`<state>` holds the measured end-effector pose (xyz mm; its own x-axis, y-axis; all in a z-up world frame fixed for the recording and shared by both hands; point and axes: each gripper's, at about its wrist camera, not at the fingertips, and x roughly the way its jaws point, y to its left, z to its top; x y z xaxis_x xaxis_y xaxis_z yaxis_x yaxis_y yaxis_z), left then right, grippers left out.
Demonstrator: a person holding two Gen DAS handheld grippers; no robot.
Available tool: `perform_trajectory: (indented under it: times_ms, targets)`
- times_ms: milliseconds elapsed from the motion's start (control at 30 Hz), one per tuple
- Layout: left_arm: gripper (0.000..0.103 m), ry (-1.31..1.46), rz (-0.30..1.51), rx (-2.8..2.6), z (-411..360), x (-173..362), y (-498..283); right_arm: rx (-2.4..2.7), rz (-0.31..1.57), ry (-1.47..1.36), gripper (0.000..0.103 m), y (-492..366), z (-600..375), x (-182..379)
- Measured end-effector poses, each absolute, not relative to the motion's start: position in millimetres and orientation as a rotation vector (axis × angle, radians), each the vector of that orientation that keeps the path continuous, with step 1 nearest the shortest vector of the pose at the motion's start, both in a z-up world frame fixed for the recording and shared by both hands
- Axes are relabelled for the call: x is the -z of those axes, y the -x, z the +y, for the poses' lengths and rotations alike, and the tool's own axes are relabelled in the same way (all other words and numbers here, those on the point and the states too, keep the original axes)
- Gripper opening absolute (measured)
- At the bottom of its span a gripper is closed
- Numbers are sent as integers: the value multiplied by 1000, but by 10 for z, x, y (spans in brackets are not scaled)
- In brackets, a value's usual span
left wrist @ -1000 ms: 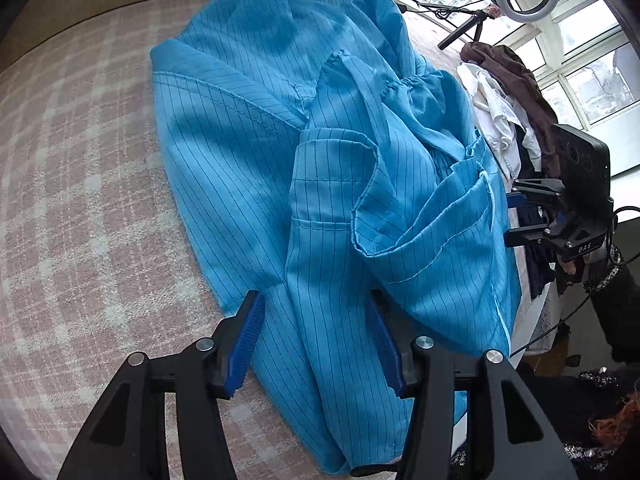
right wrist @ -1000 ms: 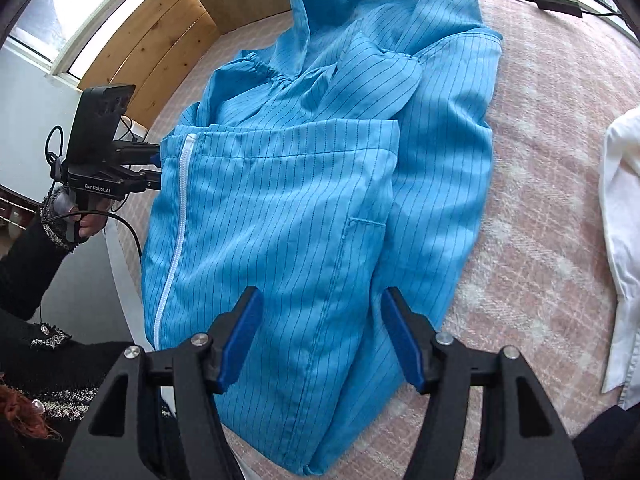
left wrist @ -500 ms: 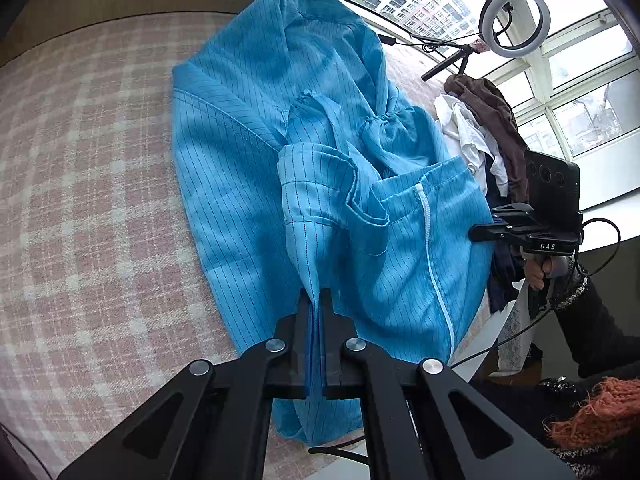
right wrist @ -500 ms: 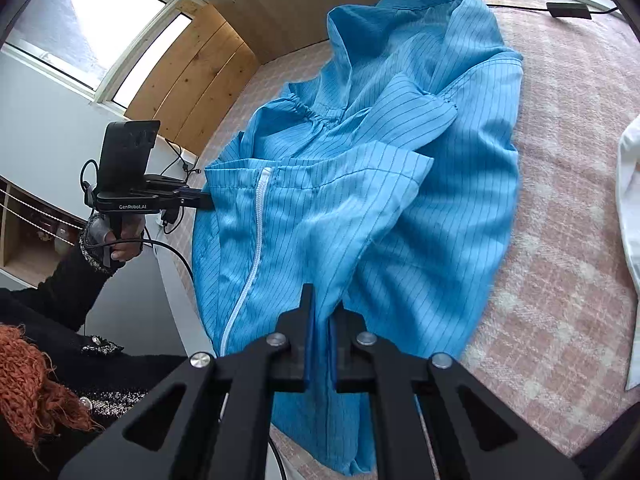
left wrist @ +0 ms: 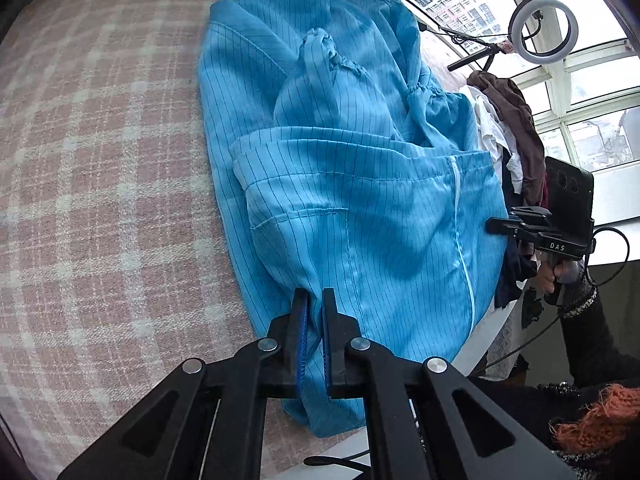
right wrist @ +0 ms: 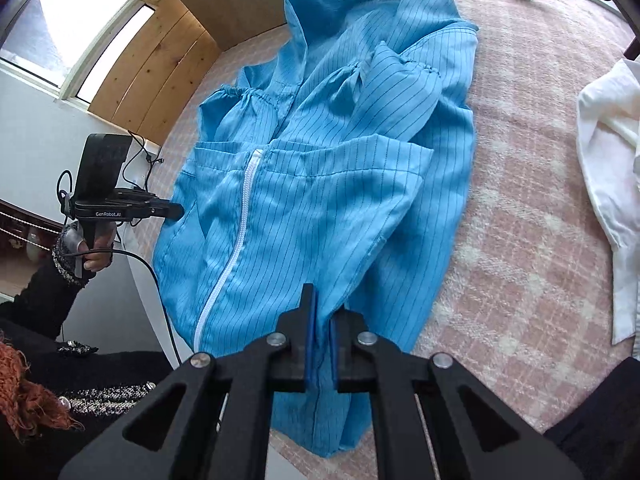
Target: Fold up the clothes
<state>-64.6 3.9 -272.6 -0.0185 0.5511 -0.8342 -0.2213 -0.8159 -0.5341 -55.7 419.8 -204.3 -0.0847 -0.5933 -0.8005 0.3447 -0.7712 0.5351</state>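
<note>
My left tool point(left wrist: 314, 328) is pressed together on a fold of the blue striped garment point(left wrist: 360, 220), its blue-padded fingers point(left wrist: 302, 332) pinching the cloth at the near hem. My right tool point(right wrist: 320, 332) is likewise clamped on the same garment point(right wrist: 320, 200), gripping a bunch of fabric at the near edge, just right of the white zipper point(right wrist: 230, 256).

From my left wrist view, the lower part of the garment is doubled up over the rest, with a stitched pocket point(left wrist: 304, 236) facing me and the zipper line point(left wrist: 460, 240) running down its right side. Beyond the fold, the gathered cuffs point(left wrist: 328, 46) lie bunched in the middle of the garment, and the collar end reaches the far side. I can see my right tool point(left wrist: 496, 225) at the right of this view, close beside the garment's right edge.

The garment rests on a pink-and-white plaid cover point(left wrist: 100, 160), its near end hanging slightly over the near edge. From my right wrist view, a white cloth point(right wrist: 608, 184) lies on the plaid to the right, well apart from the blue one. At the far right of the left view, a pile of brown and white clothes point(left wrist: 508, 120) sits beneath a ring light point(left wrist: 544, 24) by the window.
</note>
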Motion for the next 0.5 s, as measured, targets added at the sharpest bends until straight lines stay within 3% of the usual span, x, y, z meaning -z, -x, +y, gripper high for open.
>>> perform_trajectory:
  times_ms: [133,200,233,300,333,367,500]
  targets:
    - [9,1747,-396,-1858,59,2831,667,1918,-258,-1616,9,600,4059,2129]
    - [21,1753,-487,-1828,70,2887,703,1918,-266,-1646,24,649,3981,2198]
    - [24,1745,-488,-1824,86,2882,698,1915,-252,-1636,24,650,3949,2201]
    - [7,1722,-381,-1844,186,2806,659,1900,-231,-1618,23,637,3898,2185]
    - [3,1724,-335,-1845,235,2771,645,1881,-241,-1617,18,630,3888,2163]
    - [3,1729,-322,-1834,267,2750,637,1863,-251,-1616,5,622,3878,2141]
    - [3,1742,-352,-1803,211,2618,565,1790,-278,-1615,5,562,3844,2033]
